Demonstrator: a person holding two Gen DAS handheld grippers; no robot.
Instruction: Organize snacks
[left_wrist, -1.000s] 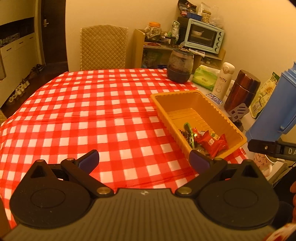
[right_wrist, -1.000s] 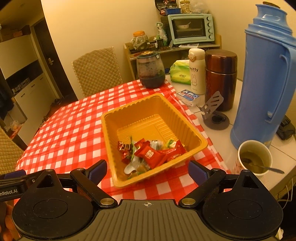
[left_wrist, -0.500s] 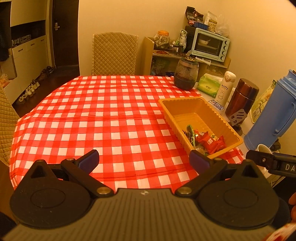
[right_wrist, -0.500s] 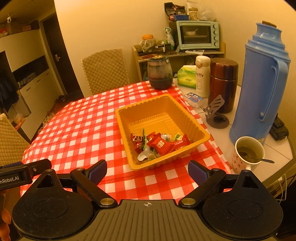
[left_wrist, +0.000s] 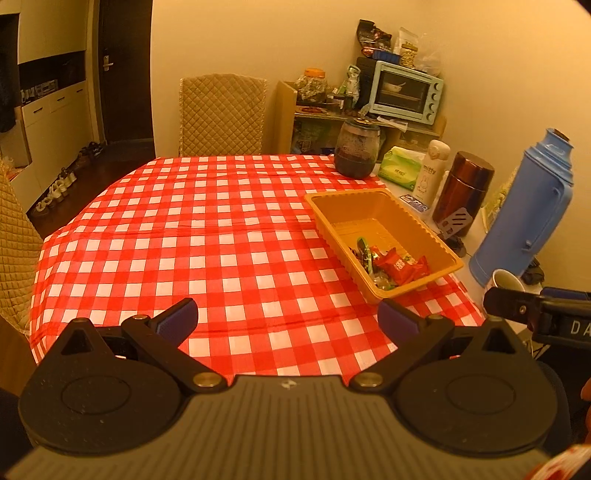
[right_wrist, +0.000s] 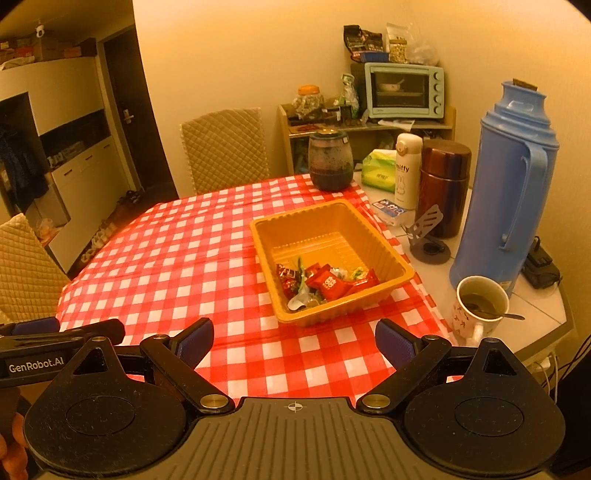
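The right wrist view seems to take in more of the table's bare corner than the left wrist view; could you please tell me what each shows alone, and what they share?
Only the right wrist view shows the metal spoon in the white patterned mug and the black adapter.

Only the left wrist view shows the right tongs from outside.

Both show the orange plastic tray of wrapped snacks, the tall blue thermos and the brown steel flask.

One yellow tray (right_wrist: 384, 248) of wrapped snacks (right_wrist: 325, 282), too jumbled to count, sits on one checked table (right_wrist: 184, 251). Beside it: one dark jar (right_wrist: 330, 159), one blue thermos (right_wrist: 506, 177), one brown flask (right_wrist: 445, 181), one white bottle (right_wrist: 407, 166), one mug (right_wrist: 476, 306). Two quilted chairs (right_wrist: 225, 147) stand by; one toaster oven (right_wrist: 404, 89) behind.
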